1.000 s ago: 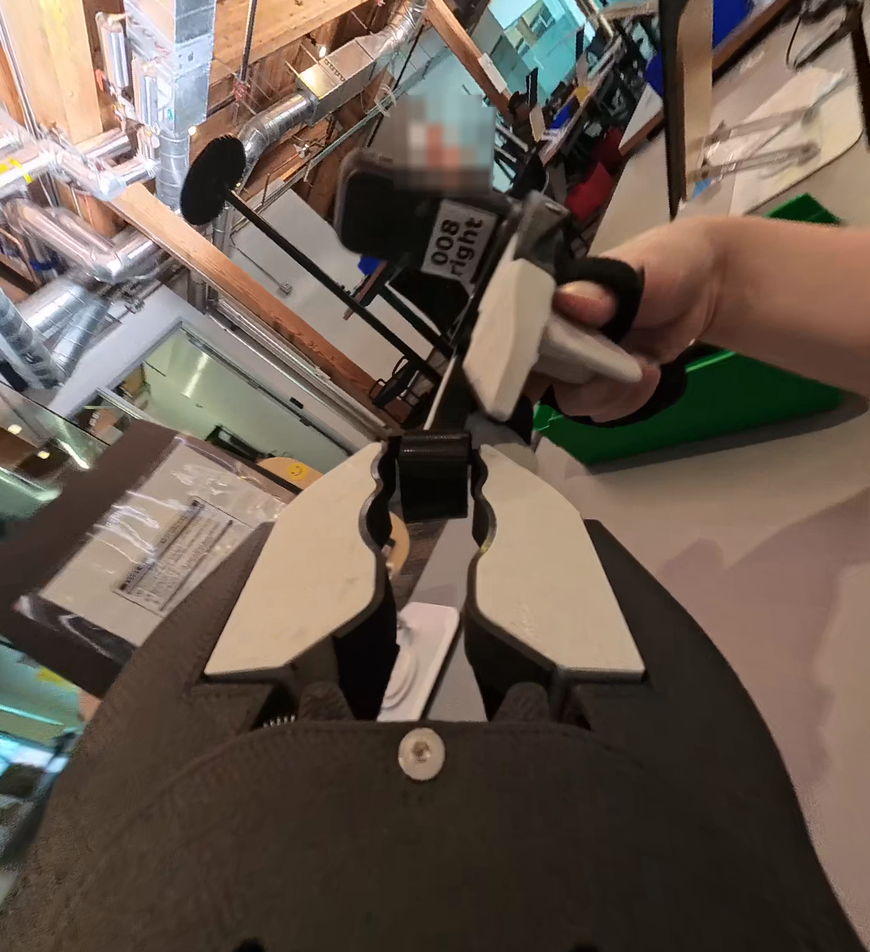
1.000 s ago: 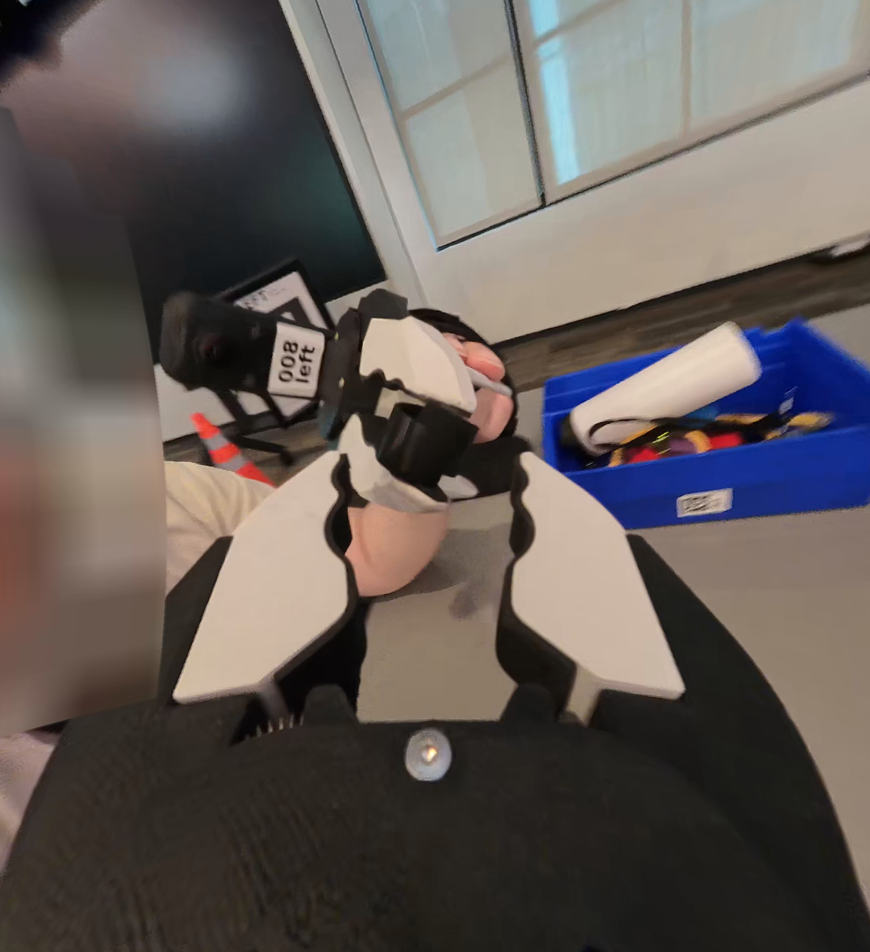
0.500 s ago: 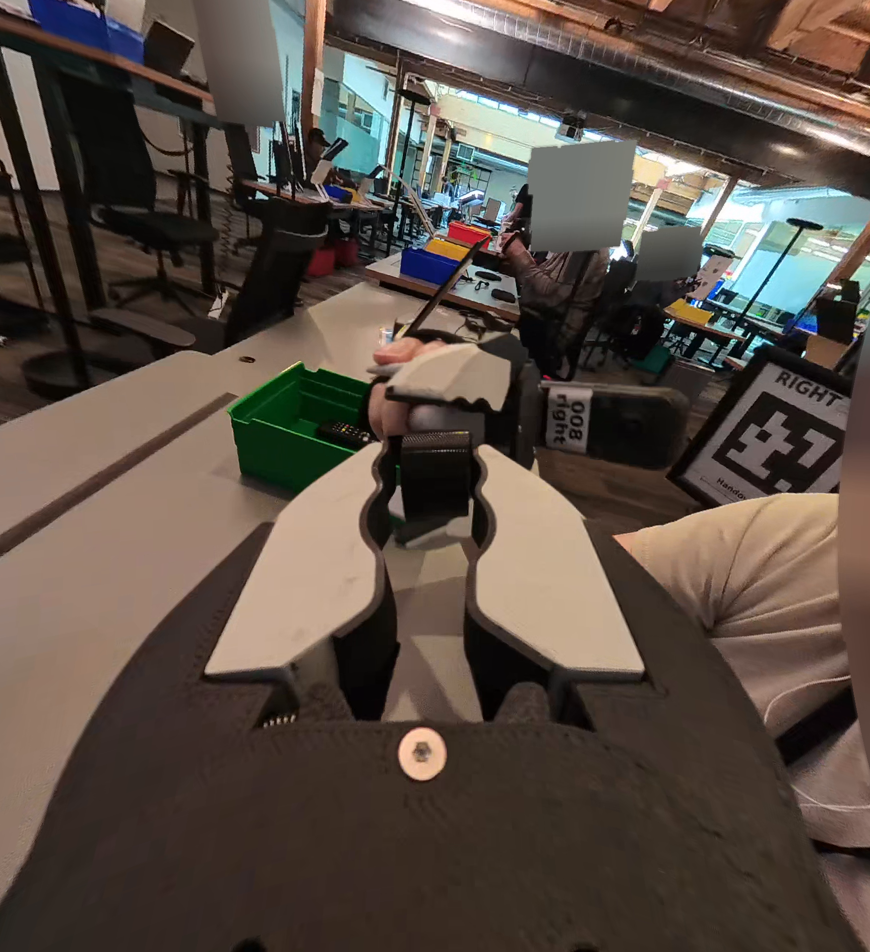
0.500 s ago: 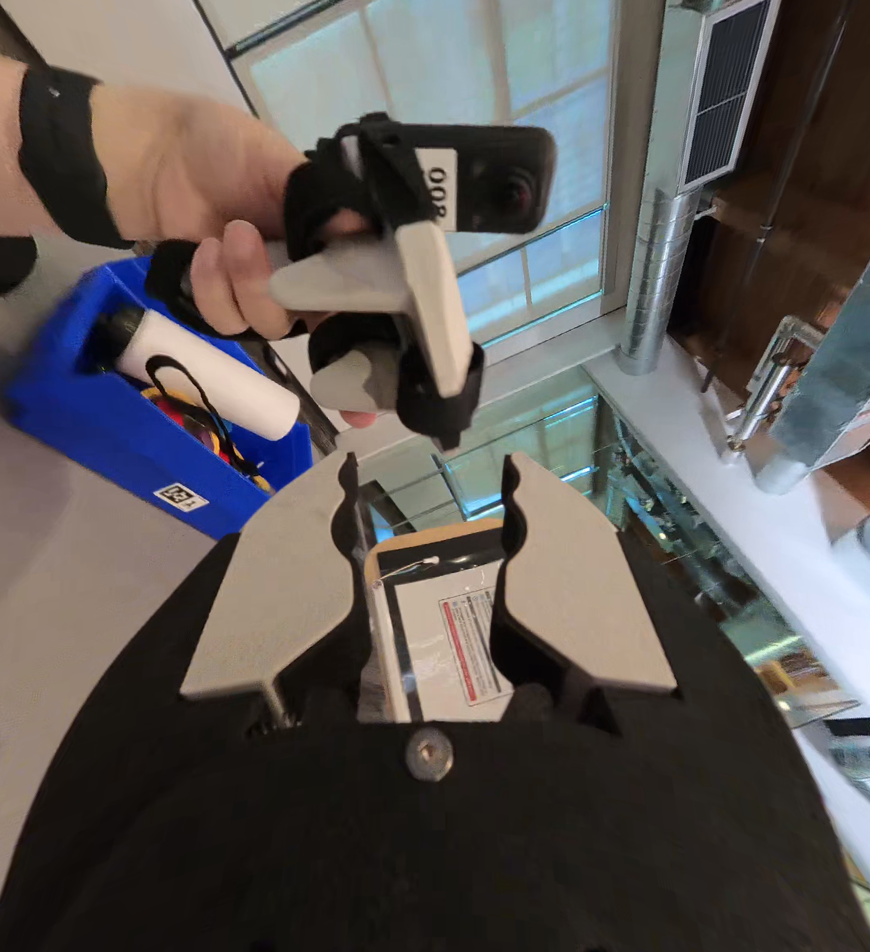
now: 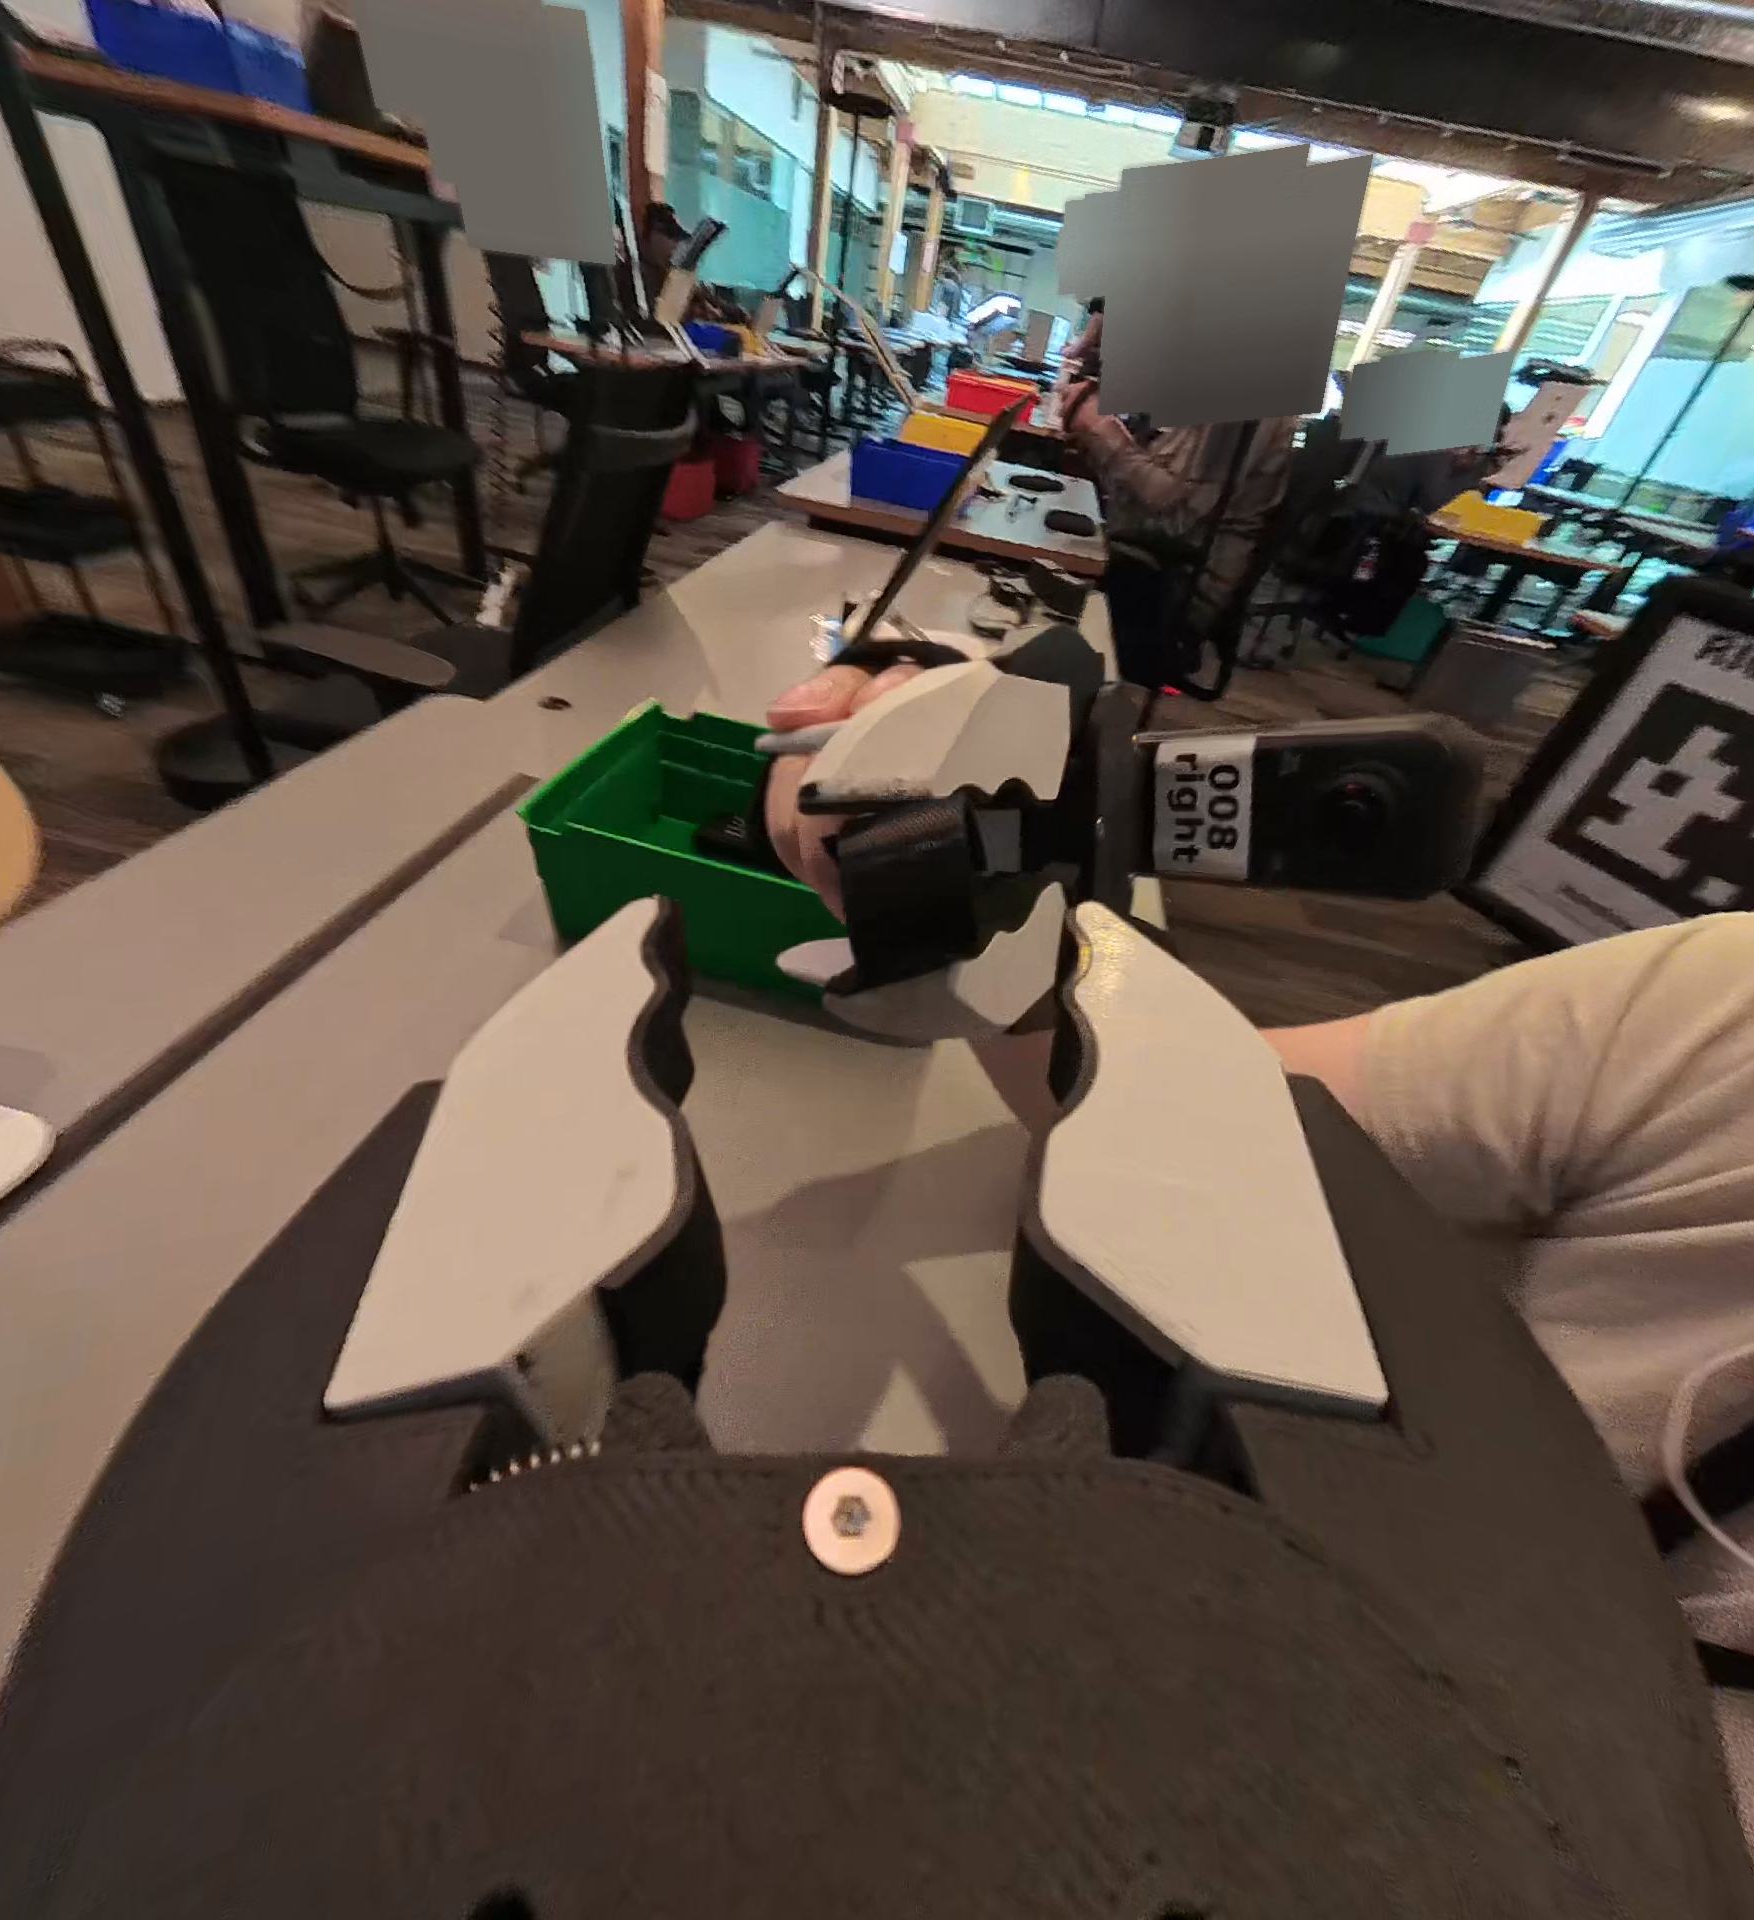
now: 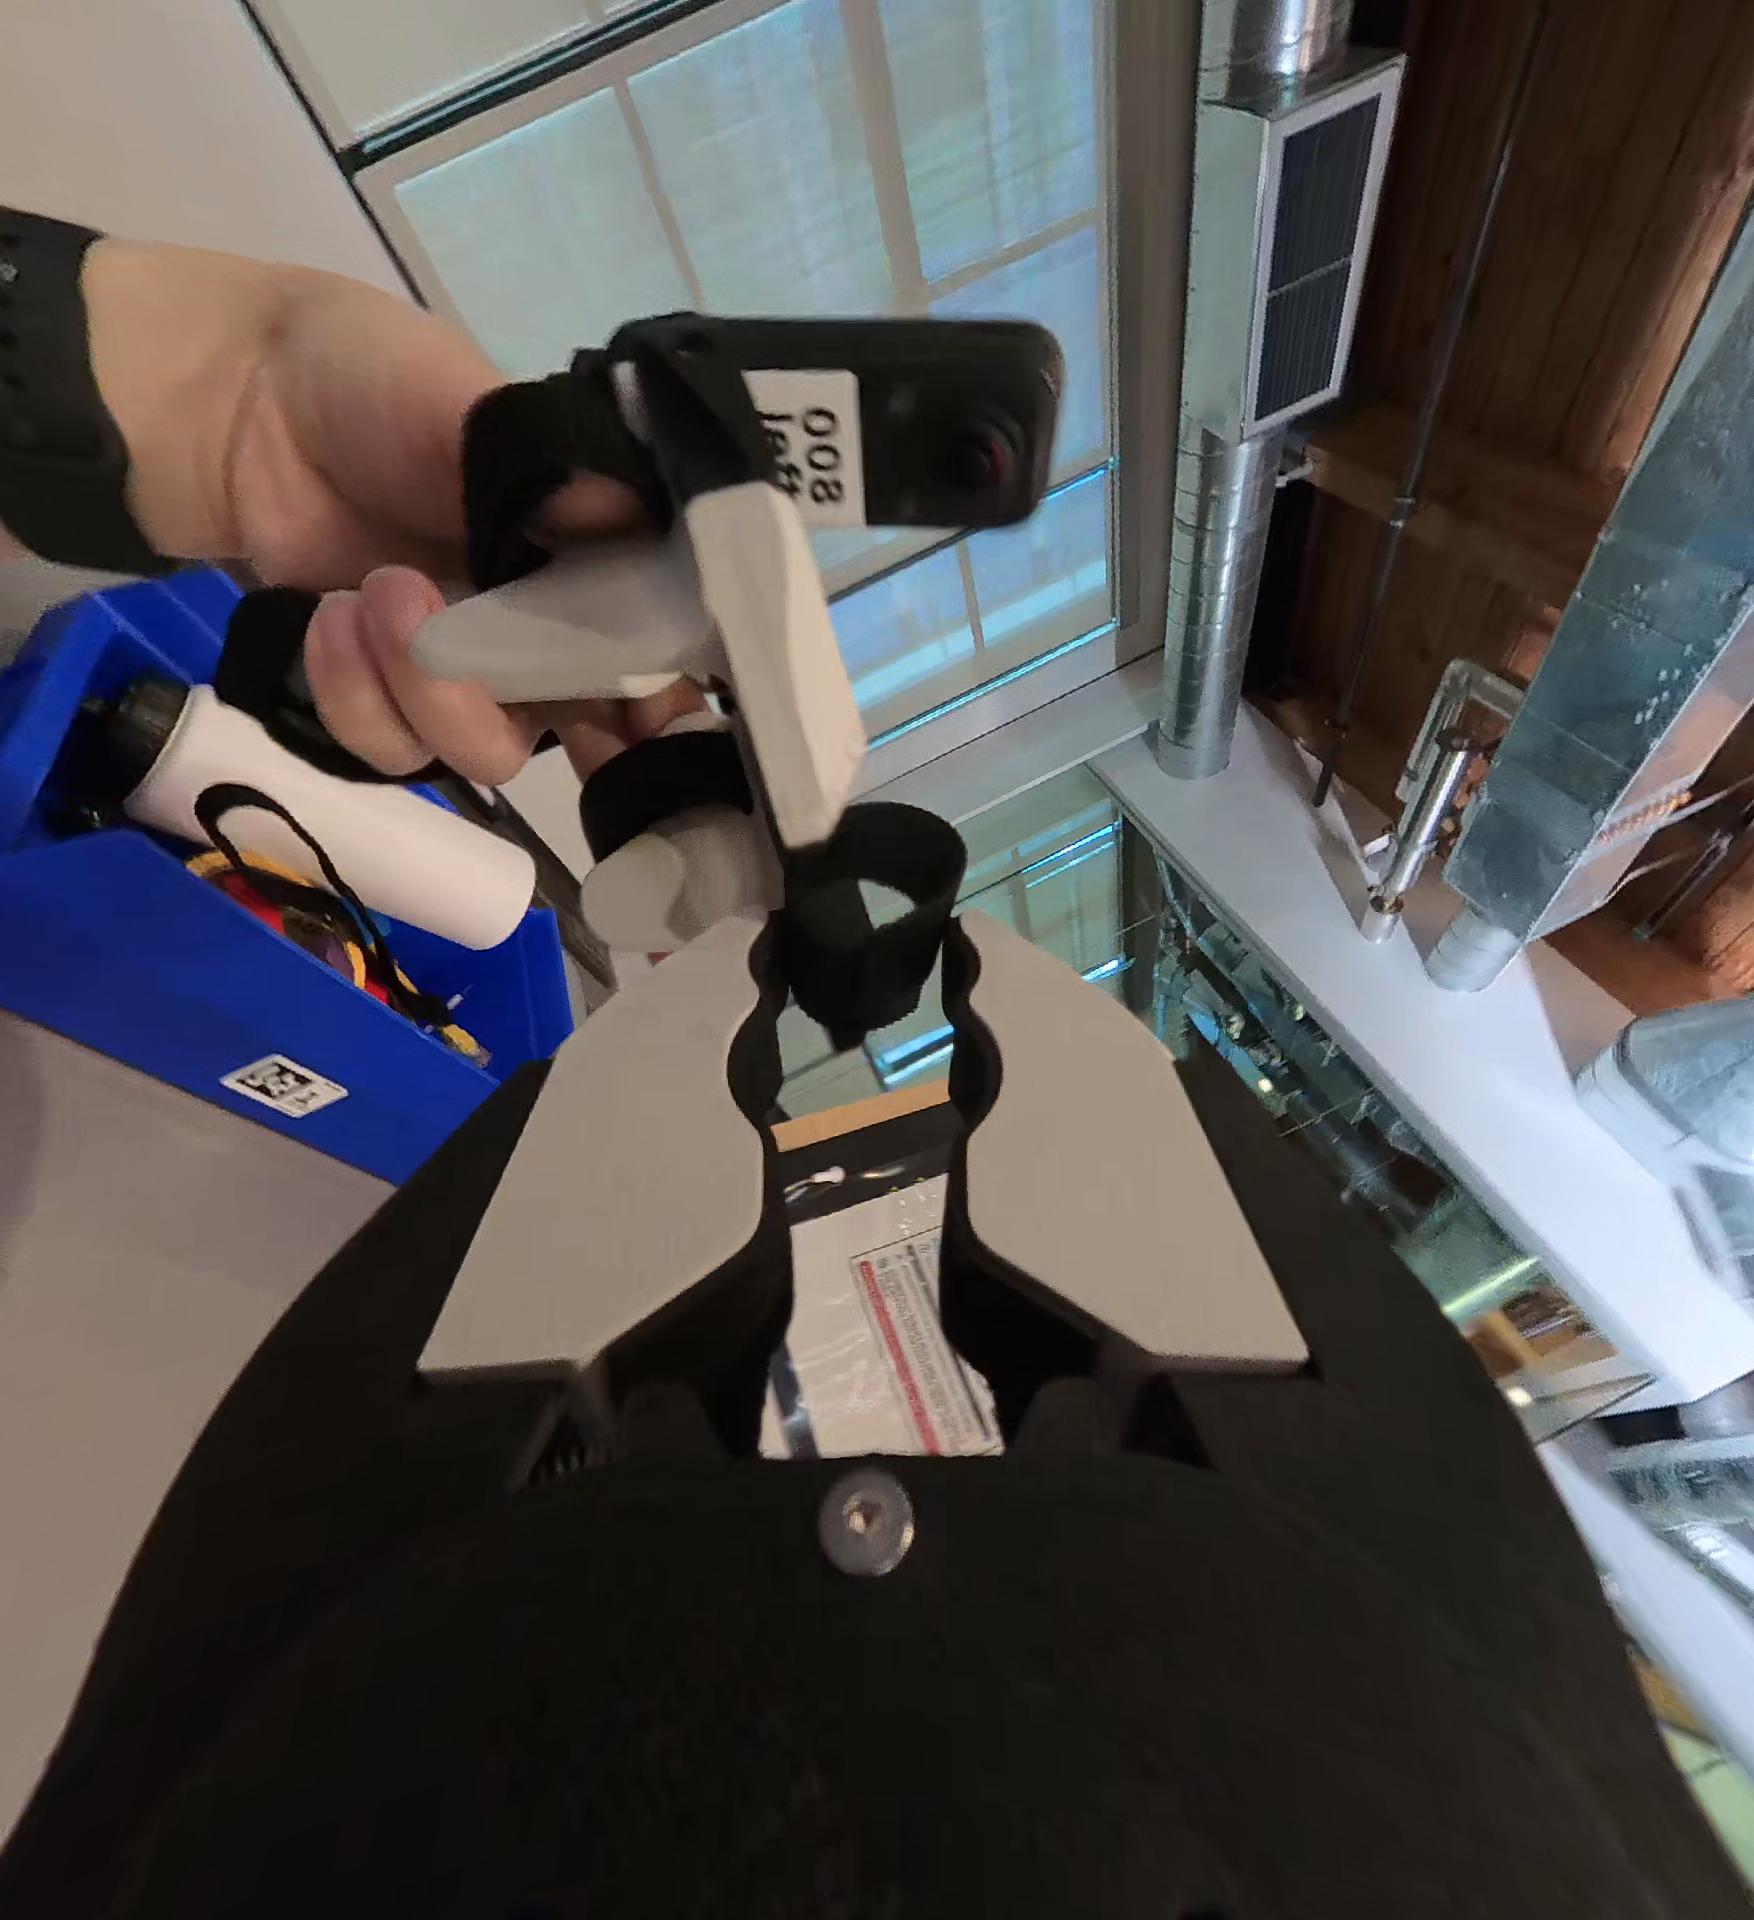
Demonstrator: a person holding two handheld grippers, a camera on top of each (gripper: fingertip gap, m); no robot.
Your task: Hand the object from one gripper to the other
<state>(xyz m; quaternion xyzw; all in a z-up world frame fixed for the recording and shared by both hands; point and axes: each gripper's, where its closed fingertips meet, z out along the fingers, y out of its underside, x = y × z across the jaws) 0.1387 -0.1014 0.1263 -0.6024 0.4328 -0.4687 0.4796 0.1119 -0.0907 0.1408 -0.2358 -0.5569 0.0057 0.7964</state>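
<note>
Left gripper (image 5: 868, 971): grey fingers spread wide, nothing between them. Right gripper (image 6: 865, 971): pinched onto short black ribbed plastic sleeve (image 6: 868, 914), held mid-air above green plastic bin (image 5: 665, 873).

the left gripper (image 5: 868, 977) stands wide apart, with bare grey table (image 5: 177, 935) showing through the gap. straight ahead the right gripper (image 5: 920, 914) and its black ring (image 5: 904, 894) block the way, the green bin (image 5: 644, 842) just behind. in the right wrist view, a blue bin (image 6: 156, 935) crowds the left side.
</note>
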